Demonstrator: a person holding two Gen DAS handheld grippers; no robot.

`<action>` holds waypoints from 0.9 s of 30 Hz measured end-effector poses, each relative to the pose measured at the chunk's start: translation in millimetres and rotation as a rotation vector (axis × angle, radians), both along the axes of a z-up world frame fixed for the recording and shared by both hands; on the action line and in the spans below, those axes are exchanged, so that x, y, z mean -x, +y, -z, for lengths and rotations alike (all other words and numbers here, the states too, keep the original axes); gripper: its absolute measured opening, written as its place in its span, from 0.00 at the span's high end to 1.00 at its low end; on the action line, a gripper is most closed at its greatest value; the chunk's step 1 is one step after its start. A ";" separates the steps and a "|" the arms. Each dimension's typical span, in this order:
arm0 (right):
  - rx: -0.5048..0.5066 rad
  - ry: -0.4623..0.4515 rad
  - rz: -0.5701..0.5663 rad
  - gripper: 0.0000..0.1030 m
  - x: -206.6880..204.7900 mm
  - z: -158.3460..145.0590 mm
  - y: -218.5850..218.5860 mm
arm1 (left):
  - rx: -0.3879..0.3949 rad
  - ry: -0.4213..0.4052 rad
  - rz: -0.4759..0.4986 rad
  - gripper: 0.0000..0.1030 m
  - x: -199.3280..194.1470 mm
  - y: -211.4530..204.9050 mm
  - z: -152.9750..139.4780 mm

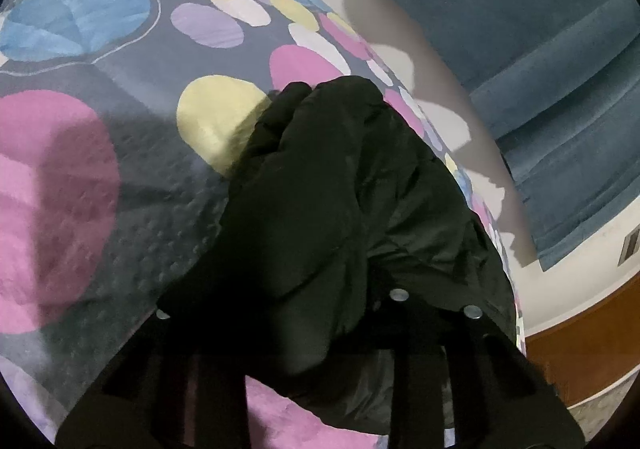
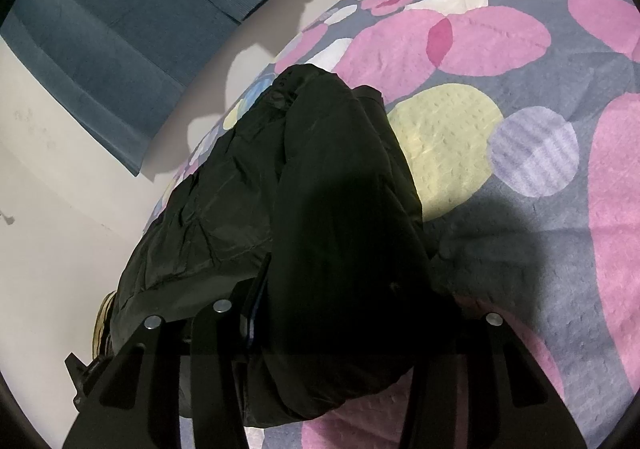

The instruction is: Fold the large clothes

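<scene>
Both hand-held grippers [image 1: 320, 313] [image 2: 320, 313] I've got pinching this puffy black nylon jacket [image 2: 304, 209] could lose the slippery fold onto the bed [image 2: 520, 177].

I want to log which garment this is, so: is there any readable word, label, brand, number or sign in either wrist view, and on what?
None can be read.
Black jacket: no legible label or brand; a bit of blue at its edge beside the right gripper is too small and dark to read as text.
Spotted bedcover: pattern only, no words.
Blue curtain: plain.
Wall fitting: too blurred to tell.
</scene>
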State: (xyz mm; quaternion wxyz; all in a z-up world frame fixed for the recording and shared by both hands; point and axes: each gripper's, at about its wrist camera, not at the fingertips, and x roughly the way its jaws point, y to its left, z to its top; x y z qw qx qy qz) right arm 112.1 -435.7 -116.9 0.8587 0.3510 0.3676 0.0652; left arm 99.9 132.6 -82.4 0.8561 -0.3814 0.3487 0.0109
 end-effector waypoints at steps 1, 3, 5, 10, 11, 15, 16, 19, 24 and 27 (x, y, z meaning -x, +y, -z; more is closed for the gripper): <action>0.000 -0.001 0.001 0.58 0.0 -0.1 -0.3 | 0.001 0.000 0.000 0.74 0.4 -0.6 -0.4; -0.004 -0.005 0.004 0.60 0.3 -0.5 -1.4 | 0.008 0.001 0.000 0.75 1.3 -0.5 -1.0; -0.004 -0.009 0.005 0.64 1.1 -1.6 -1.6 | 0.016 0.002 -0.002 0.77 1.7 -0.2 -2.2; 0.025 -0.020 -0.008 0.71 3.1 -7.1 1.6 | 0.012 -0.002 0.002 0.79 5.6 -2.3 -6.1; 0.026 -0.021 -0.010 0.72 4.0 -8.7 1.4 | 0.016 -0.002 0.002 0.79 7.0 -2.0 -6.7; 0.016 -0.016 -0.016 0.73 8.5 -11.5 -2.2 | 0.030 0.000 0.003 0.80 12.2 -0.6 -9.6; 0.012 -0.014 -0.017 0.74 9.6 -11.8 -2.6 | 0.032 0.002 0.004 0.80 14.0 -0.2 -10.0; 0.001 -0.006 -0.019 0.74 17.9 -14.4 -4.8 | 0.045 0.009 0.003 0.80 21.7 1.0 -11.4; -0.027 0.012 -0.023 0.74 37.8 -16.2 -7.4 | 0.032 0.020 0.009 0.80 42.6 0.2 -13.7; -0.031 0.022 -0.030 0.74 50.9 -17.9 -9.3 | 0.026 0.025 0.014 0.80 57.1 -0.7 -16.3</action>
